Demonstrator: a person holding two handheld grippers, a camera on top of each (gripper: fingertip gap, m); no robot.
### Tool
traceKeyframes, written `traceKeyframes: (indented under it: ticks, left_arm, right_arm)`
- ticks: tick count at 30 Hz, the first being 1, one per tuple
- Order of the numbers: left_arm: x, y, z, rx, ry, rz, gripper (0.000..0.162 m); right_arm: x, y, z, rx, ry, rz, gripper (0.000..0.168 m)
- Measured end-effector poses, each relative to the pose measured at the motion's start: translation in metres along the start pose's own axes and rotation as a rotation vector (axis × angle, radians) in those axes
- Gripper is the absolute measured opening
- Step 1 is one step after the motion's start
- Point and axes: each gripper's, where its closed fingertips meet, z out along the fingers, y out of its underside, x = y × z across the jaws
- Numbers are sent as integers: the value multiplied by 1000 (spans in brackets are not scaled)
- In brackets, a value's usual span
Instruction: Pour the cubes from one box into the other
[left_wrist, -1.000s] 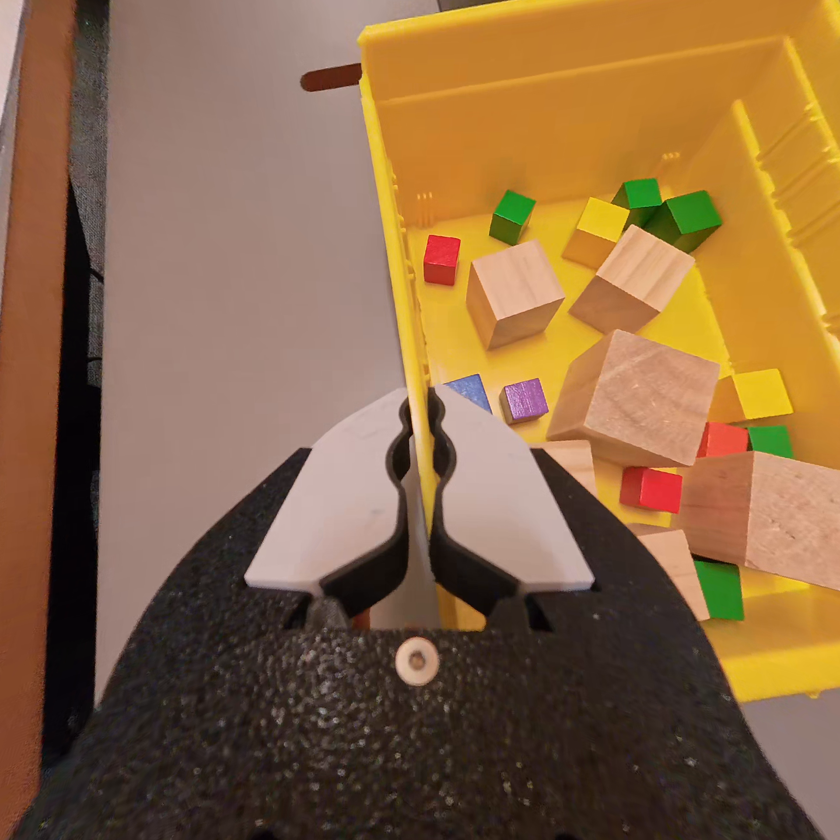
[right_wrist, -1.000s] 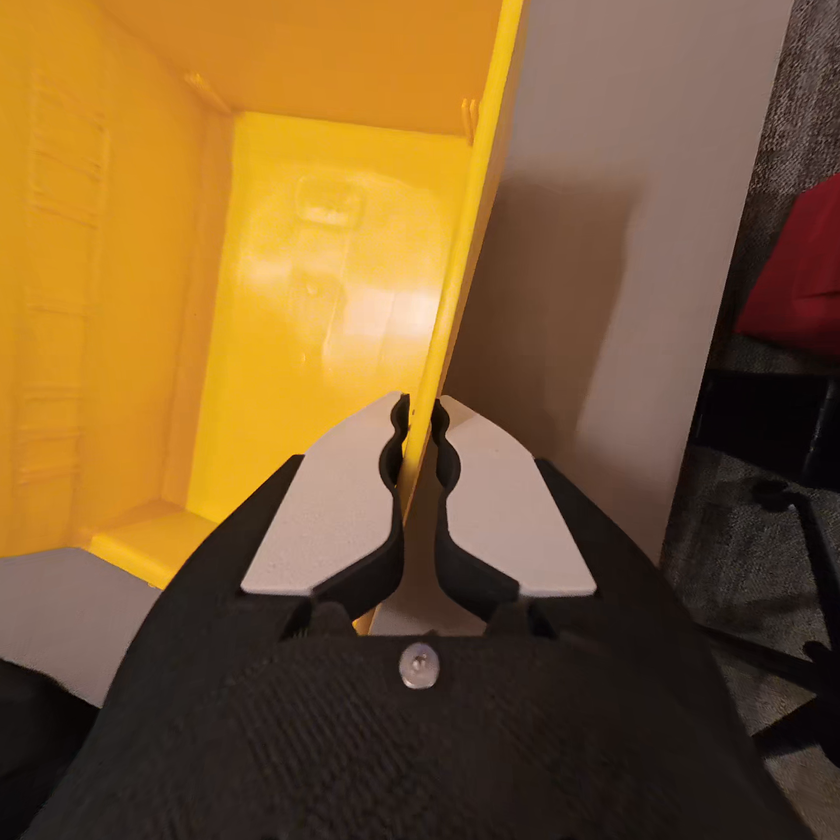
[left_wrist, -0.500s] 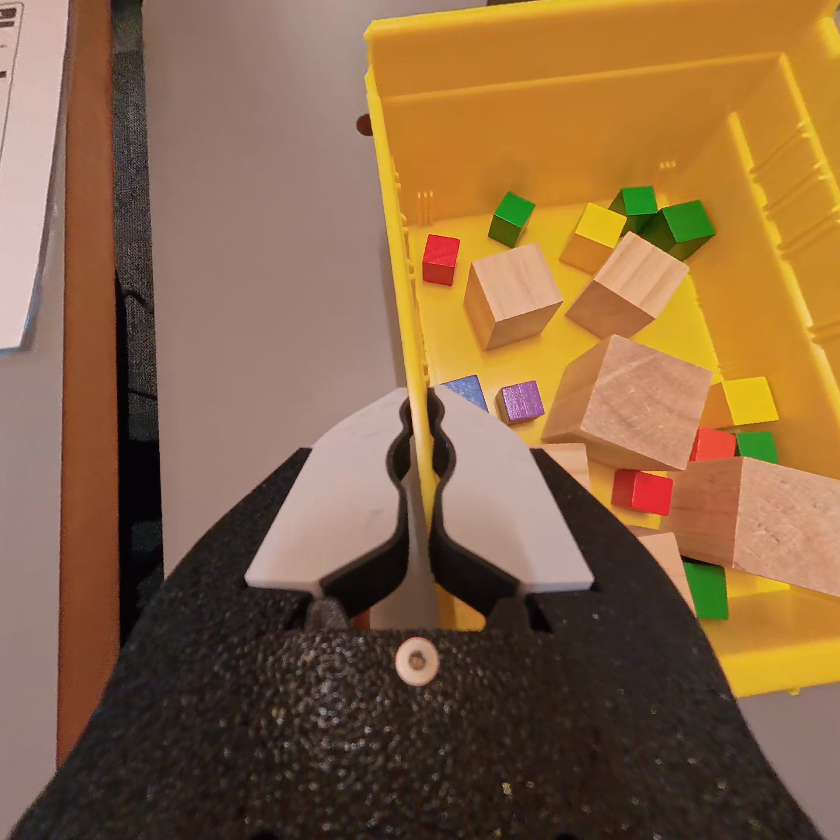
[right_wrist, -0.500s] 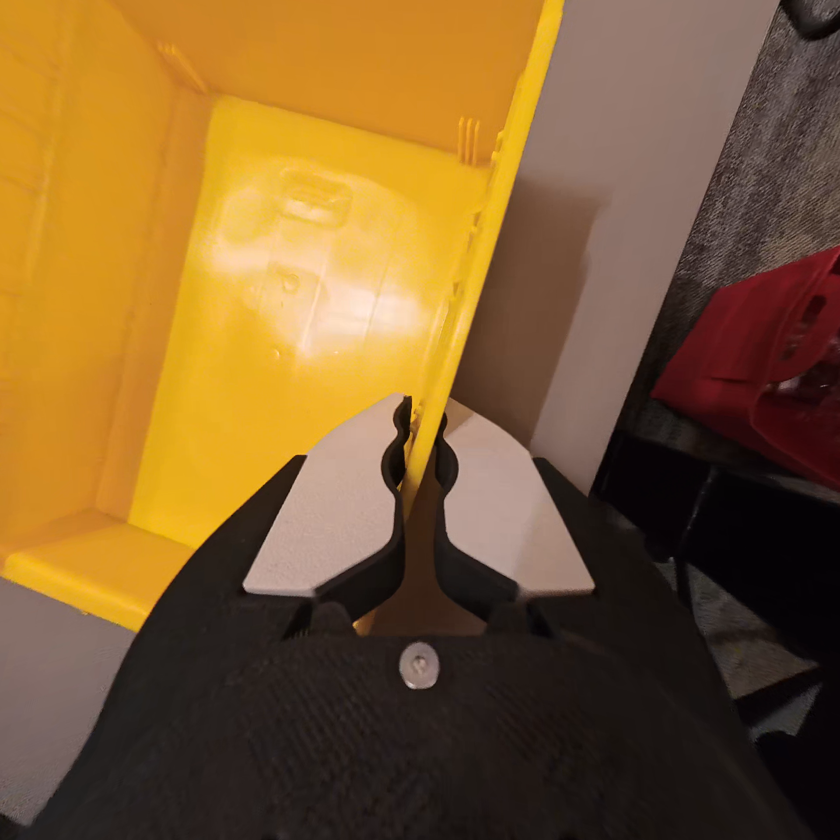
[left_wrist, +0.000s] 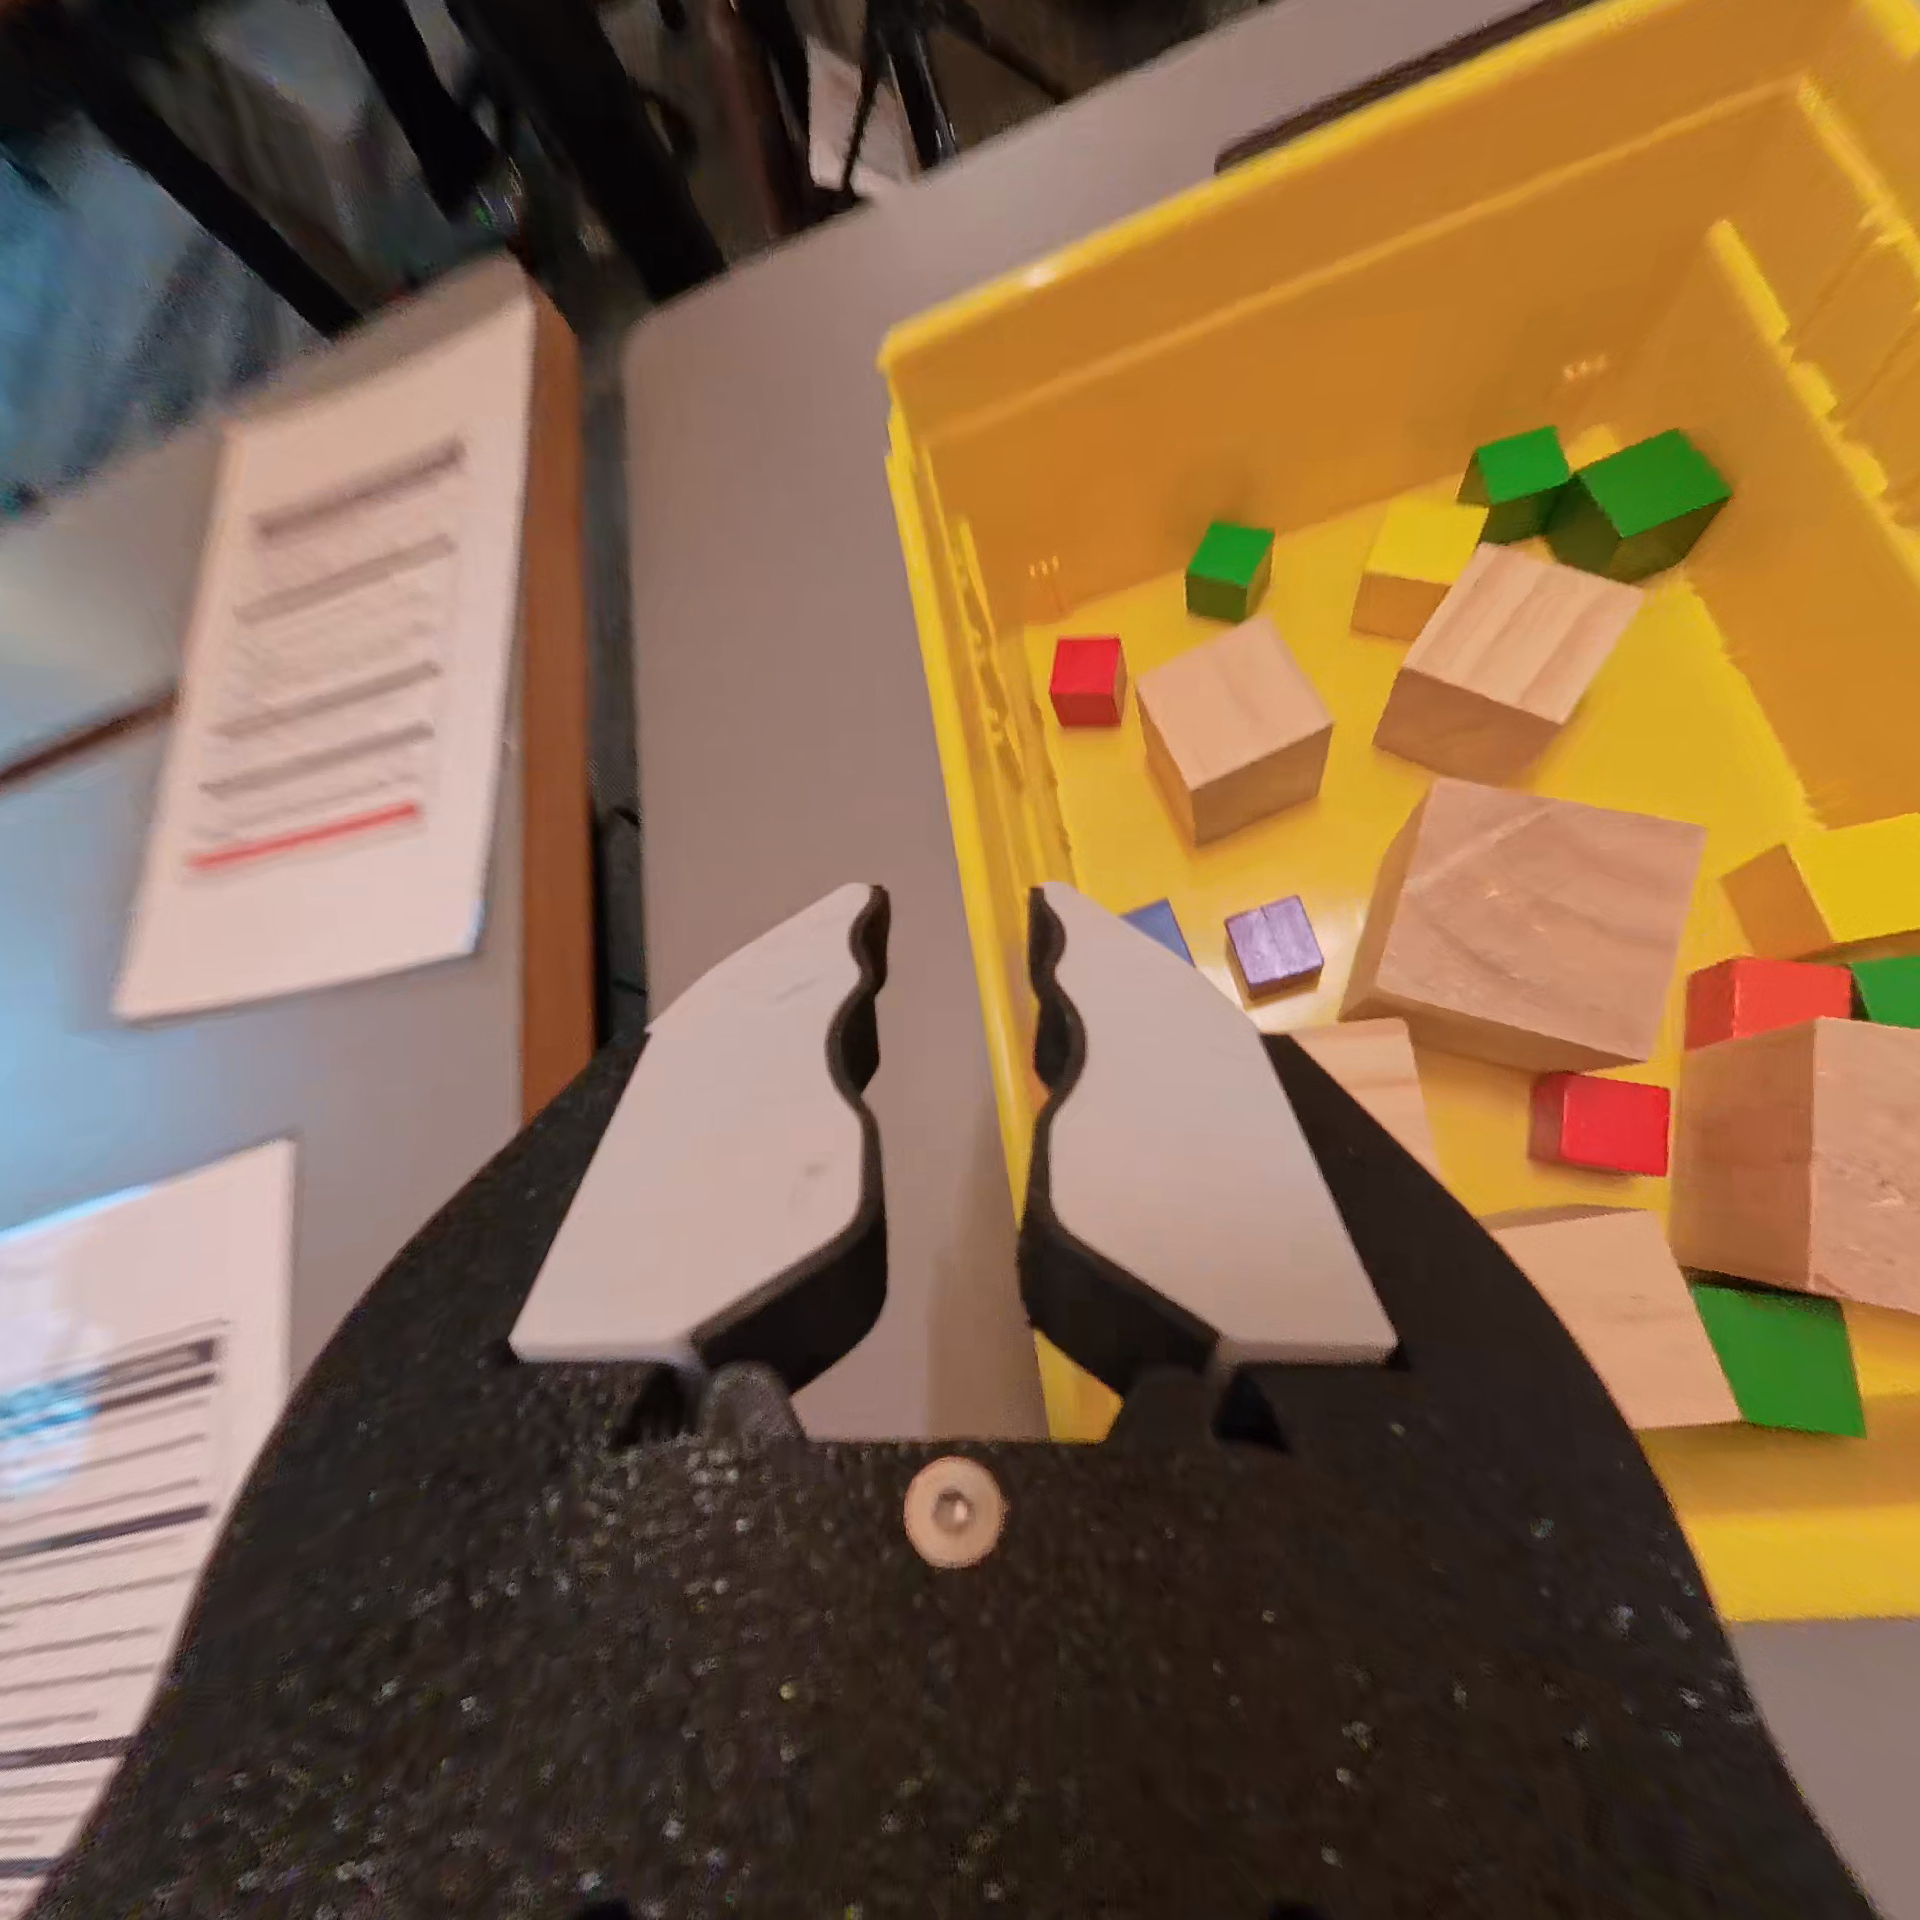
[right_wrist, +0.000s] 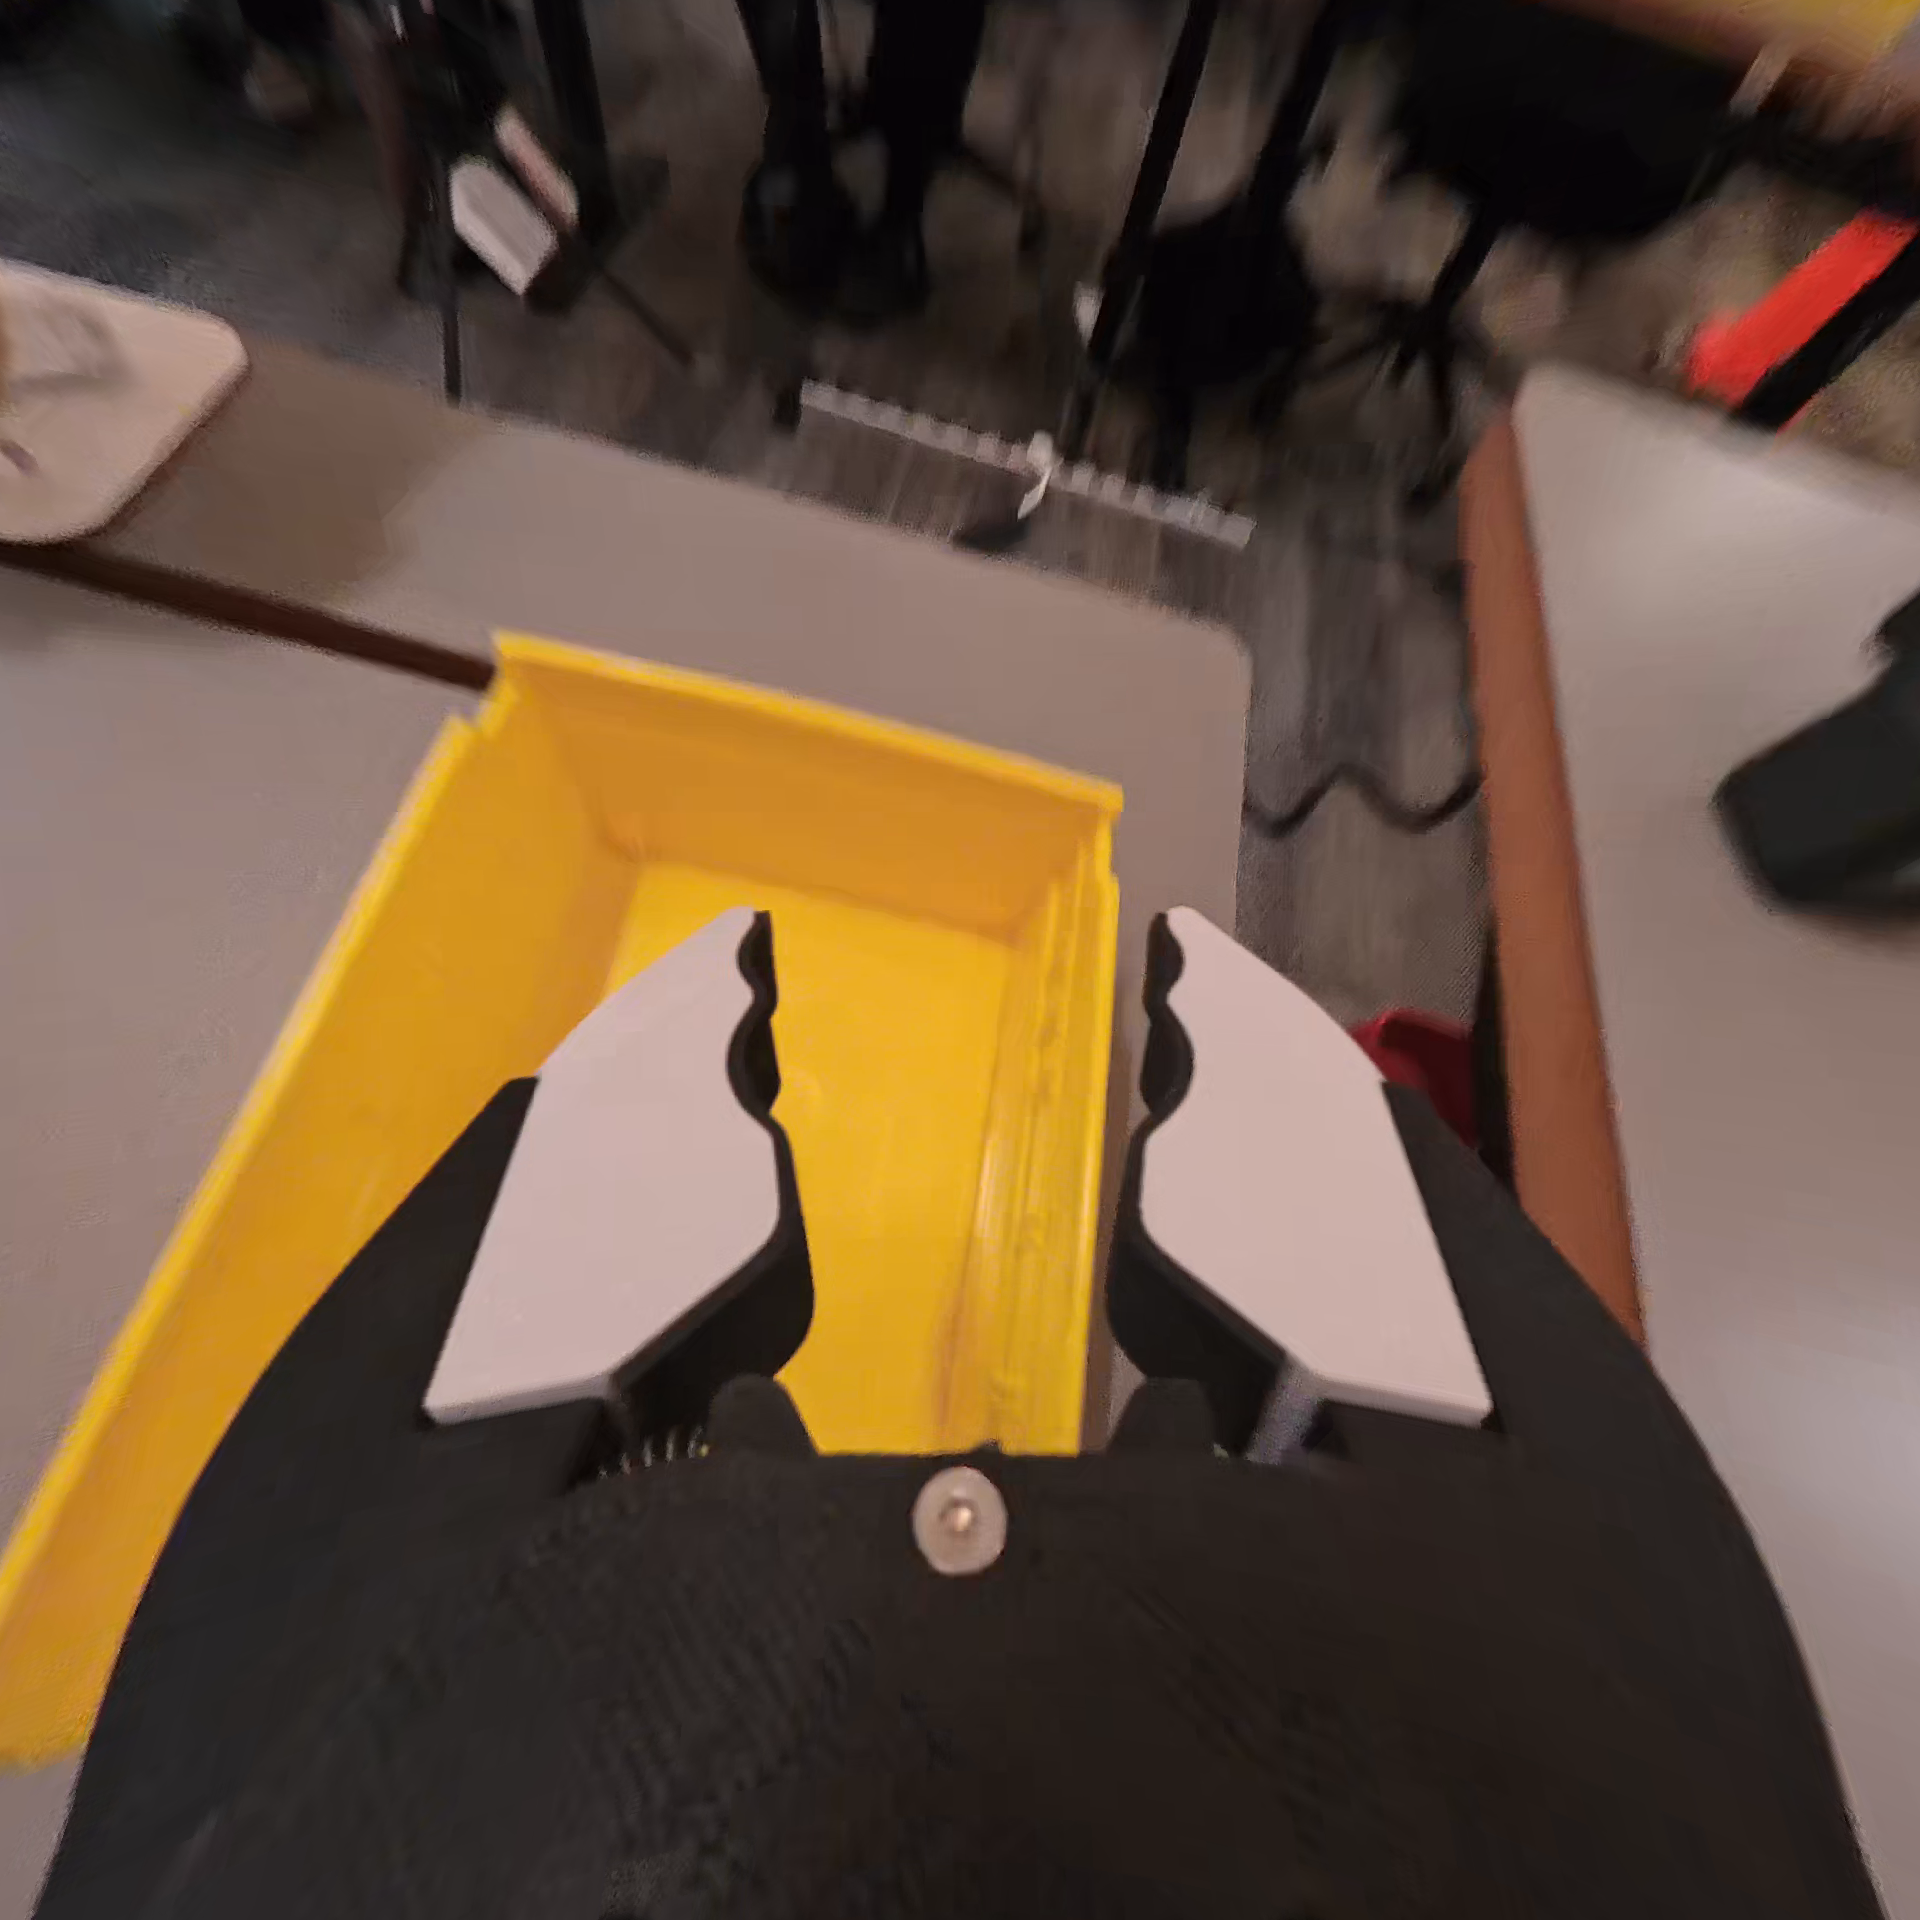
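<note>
In the left wrist view a yellow box (left_wrist: 1143, 312) on the grey table holds several cubes: plain wooden ones (left_wrist: 1527, 925) and small red, green, yellow, blue and purple ones. My left gripper (left_wrist: 956, 914) is open and empty, its fingers straddling the box's left wall without gripping it. In the right wrist view a second yellow box (right_wrist: 790, 758) stands empty on the table. My right gripper (right_wrist: 961, 935) is open and empty, raised above this box's right wall.
Printed paper sheets (left_wrist: 332, 675) lie on a neighbouring table to the left, past a wood-edged gap (left_wrist: 556, 727). The grey table's far edge (right_wrist: 1236, 665) drops to a floor with dark stands. Another table (right_wrist: 1714, 727) lies to the right.
Both grippers have opened and let go of the box walls they were clamped on. Both have lifted and tilted up, so both views now show more of the room.
</note>
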Motion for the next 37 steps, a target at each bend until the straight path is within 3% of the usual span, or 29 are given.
traceKeyframes:
  ticks: [1, 2, 4, 7, 11, 14, 17, 21, 27, 31, 37]
  left_arm:
    - [0, -9, -6, 30, -15, 32, 27]
    - [1, -17, -13, 57, -27, 54, 27]
    - [0, -32, -26, 103, -57, 49, 29]
    - [5, -52, -50, 184, -42, -12, 43]
    - [13, -64, -76, 266, -19, -68, 67]
    - [23, -52, -79, 199, 24, -54, 67]
    - [15, -37, -77, 126, -2, -47, 64]
    - [9, -21, -73, 37, 44, -78, 59]
    - [5, -6, -53, -120, 114, -109, 56]
    - [7, -3, -40, -223, 166, -126, 52]
    - [2, -4, -20, -353, 200, -138, 50]
  right_arm:
    - [-16, -23, -8, 70, 30, -60, 76]
    - [-35, -45, -16, 144, 62, -124, 87]
    - [-84, -84, -28, 280, 85, -232, 91]
    - [-173, -116, -28, 344, 3, -296, 103]
    - [-290, -146, -23, 417, -189, -204, 108]
    - [-372, -154, -17, 415, -348, -91, 106]
    - [-442, -153, -9, 347, -454, -63, 99]
    - [-514, -129, 15, 148, -413, -55, 94]
    - [-632, -100, 23, -115, -617, -85, 91]
    - [-672, -101, 32, -258, -688, -45, 91]
    - [-692, -82, 63, -484, -680, 89, 91]
